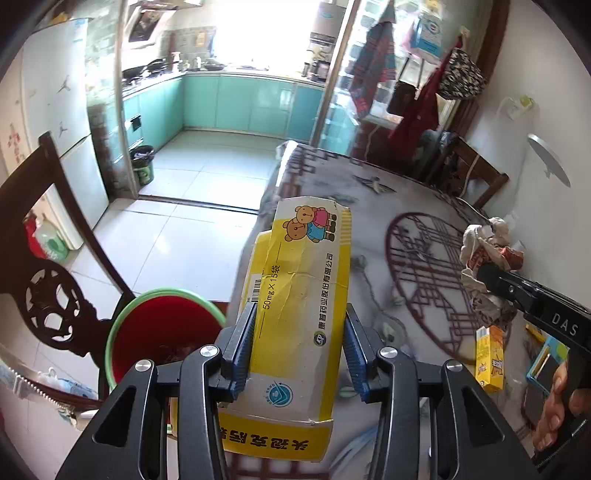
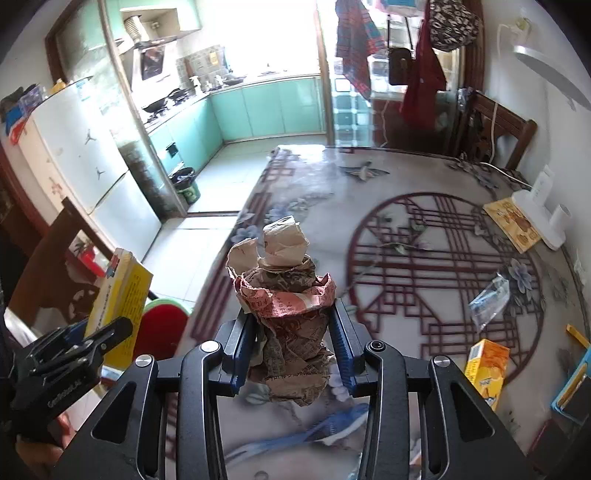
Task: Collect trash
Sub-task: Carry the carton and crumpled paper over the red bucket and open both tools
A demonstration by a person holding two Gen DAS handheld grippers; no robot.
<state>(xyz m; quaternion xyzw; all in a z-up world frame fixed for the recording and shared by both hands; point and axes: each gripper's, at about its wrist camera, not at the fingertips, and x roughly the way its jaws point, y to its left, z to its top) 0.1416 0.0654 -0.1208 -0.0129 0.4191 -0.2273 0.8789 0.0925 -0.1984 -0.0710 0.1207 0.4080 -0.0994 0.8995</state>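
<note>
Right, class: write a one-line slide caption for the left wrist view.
Left gripper holds a flattened yellow box near the red bucket; right gripper carries crumpled paper.

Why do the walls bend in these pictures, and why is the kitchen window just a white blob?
Both views come through fisheye lenses, so straight edges bow toward the dark round rim. Left wrist view: the window is blown out by daylight, while the yellow box in the left gripper stays sharp. Right wrist view: same white window, plus glare on the table.
</note>
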